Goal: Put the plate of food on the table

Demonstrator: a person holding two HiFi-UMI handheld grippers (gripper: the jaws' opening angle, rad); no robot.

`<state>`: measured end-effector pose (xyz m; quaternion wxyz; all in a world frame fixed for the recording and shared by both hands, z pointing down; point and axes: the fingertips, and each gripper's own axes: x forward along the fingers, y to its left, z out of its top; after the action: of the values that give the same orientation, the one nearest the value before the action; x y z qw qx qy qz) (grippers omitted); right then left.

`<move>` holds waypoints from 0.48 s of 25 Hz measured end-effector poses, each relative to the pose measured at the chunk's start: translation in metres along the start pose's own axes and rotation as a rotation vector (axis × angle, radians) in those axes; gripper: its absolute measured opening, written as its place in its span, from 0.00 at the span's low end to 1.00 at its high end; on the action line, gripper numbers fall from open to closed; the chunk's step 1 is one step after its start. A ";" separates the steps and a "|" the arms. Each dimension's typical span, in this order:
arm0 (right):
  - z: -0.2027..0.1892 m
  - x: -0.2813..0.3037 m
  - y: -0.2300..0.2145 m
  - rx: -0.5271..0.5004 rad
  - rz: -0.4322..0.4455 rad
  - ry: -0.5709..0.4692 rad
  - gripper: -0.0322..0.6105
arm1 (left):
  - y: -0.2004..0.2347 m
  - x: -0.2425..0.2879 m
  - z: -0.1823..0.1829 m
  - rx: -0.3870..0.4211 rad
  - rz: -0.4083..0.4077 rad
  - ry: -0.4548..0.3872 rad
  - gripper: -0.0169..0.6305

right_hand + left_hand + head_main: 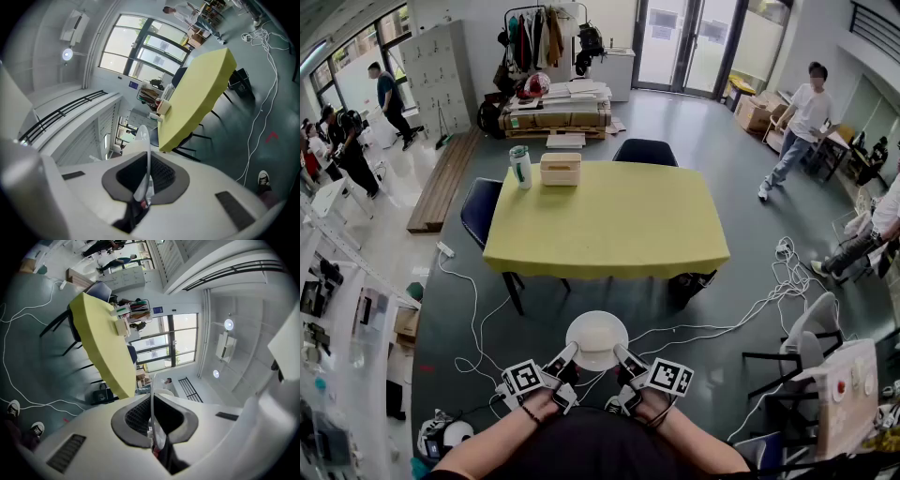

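Observation:
A white plate [596, 338] hangs in the air in front of me, short of the yellow table [609, 217]. My left gripper [569, 354] is shut on its near-left rim and my right gripper [622, 356] is shut on its near-right rim. In the left gripper view the plate's rim [151, 401] shows edge-on, pinched between the dark pads [133, 416]. The right gripper view shows the same thin rim [148, 161] clamped between its pads [161, 174]. Food on the plate cannot be made out. The table [105, 350] [197, 89] lies ahead, some way off.
A white box [560, 169] and a bottle [520, 167] stand at the table's far left corner. Dark chairs [644, 151] sit at the far side and at the left [478, 211]. White cables [769, 291] trail over the floor. People [792, 127] stand around the room; a white cart [844, 394] is at my right.

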<state>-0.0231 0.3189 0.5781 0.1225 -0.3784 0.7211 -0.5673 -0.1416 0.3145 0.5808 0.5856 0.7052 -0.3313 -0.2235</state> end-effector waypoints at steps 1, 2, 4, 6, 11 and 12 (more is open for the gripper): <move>0.000 0.001 0.000 -0.001 0.000 0.001 0.09 | 0.000 0.000 0.000 -0.004 -0.001 -0.001 0.05; 0.000 0.001 0.001 -0.002 0.000 0.002 0.09 | 0.000 -0.001 0.001 -0.004 0.002 0.000 0.05; -0.002 0.001 0.001 -0.001 -0.001 0.003 0.09 | 0.000 -0.002 0.001 -0.003 0.004 0.000 0.05; -0.003 -0.001 0.001 0.000 -0.003 0.004 0.09 | -0.003 -0.002 -0.002 -0.021 -0.014 -0.003 0.05; -0.008 -0.003 0.001 0.000 -0.006 0.002 0.09 | -0.001 -0.006 -0.004 -0.024 -0.010 0.001 0.05; -0.009 -0.004 0.001 -0.002 -0.006 0.001 0.09 | -0.002 -0.007 -0.005 -0.029 -0.016 0.002 0.05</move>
<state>-0.0263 0.3281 0.5788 0.1200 -0.3802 0.7208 -0.5671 -0.1423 0.3233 0.5795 0.5944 0.6994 -0.3218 -0.2325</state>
